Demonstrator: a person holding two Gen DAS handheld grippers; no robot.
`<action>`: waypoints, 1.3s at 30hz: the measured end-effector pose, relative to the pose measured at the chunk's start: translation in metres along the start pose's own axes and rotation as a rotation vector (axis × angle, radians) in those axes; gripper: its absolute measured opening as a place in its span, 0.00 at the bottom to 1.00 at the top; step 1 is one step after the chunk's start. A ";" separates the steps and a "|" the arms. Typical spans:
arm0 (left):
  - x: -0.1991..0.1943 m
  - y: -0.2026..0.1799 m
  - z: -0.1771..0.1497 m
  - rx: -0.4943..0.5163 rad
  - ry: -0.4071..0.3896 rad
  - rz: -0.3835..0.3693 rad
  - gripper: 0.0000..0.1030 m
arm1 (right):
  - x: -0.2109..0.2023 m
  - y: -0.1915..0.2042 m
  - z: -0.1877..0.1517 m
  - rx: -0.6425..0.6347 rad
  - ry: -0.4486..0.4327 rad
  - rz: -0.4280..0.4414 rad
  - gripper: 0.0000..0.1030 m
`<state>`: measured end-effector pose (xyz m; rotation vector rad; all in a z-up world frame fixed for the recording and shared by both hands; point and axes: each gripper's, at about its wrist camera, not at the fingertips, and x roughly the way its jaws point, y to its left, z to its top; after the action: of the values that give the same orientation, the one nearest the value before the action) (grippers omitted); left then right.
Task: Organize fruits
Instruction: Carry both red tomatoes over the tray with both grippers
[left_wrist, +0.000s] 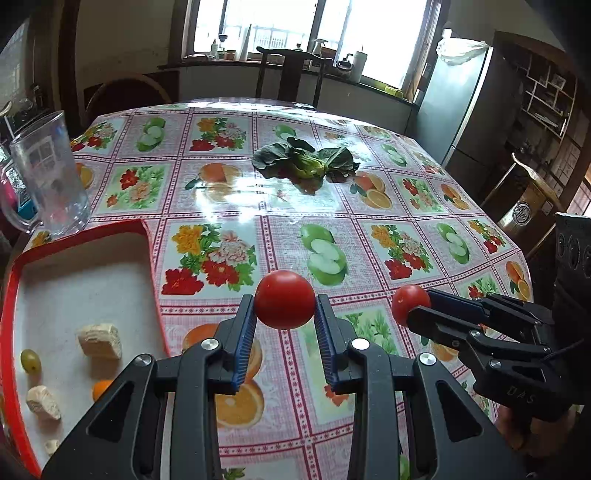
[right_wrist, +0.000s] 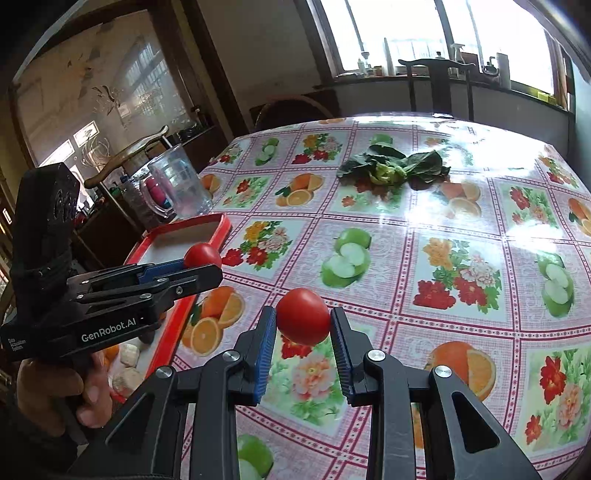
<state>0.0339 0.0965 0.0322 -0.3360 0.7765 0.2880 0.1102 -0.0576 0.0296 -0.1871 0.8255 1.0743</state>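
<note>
- The left gripper (left_wrist: 284, 310) pinches a red tomato (left_wrist: 284, 300) between its blue pads, up above the table (left_wrist: 258, 210).
- The right gripper (right_wrist: 303, 323) pinches another tomato (right_wrist: 303, 315), just beside it.
- The red tray (left_wrist: 146, 236) sits near, on the left.

two red tomatoes held aloft, small fruit in the tray

one round red tomato (left_wrist: 284, 299) sits pinched between the left tool (left_wrist: 284, 314) pads above the surface; a second tomato (right_wrist: 303, 320) is clamped likewise in the right tool (right_wrist: 303, 325). a green grape (left_wrist: 30, 361) and a small orange fruit (left_wrist: 100, 388) lie in the red-rimmed tray (left_wrist: 146, 236).
</note>
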 end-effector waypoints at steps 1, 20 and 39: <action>-0.005 0.003 -0.004 -0.010 -0.003 -0.001 0.28 | 0.000 0.006 -0.001 -0.009 0.003 0.006 0.29; -0.075 0.056 -0.053 -0.089 -0.053 0.079 0.29 | 0.007 0.097 -0.015 -0.130 0.031 0.104 0.29; -0.101 0.097 -0.091 -0.159 -0.052 0.126 0.29 | 0.031 0.152 -0.025 -0.208 0.083 0.164 0.29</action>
<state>-0.1282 0.1353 0.0268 -0.4288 0.7263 0.4769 -0.0226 0.0262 0.0284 -0.3458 0.8135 1.3150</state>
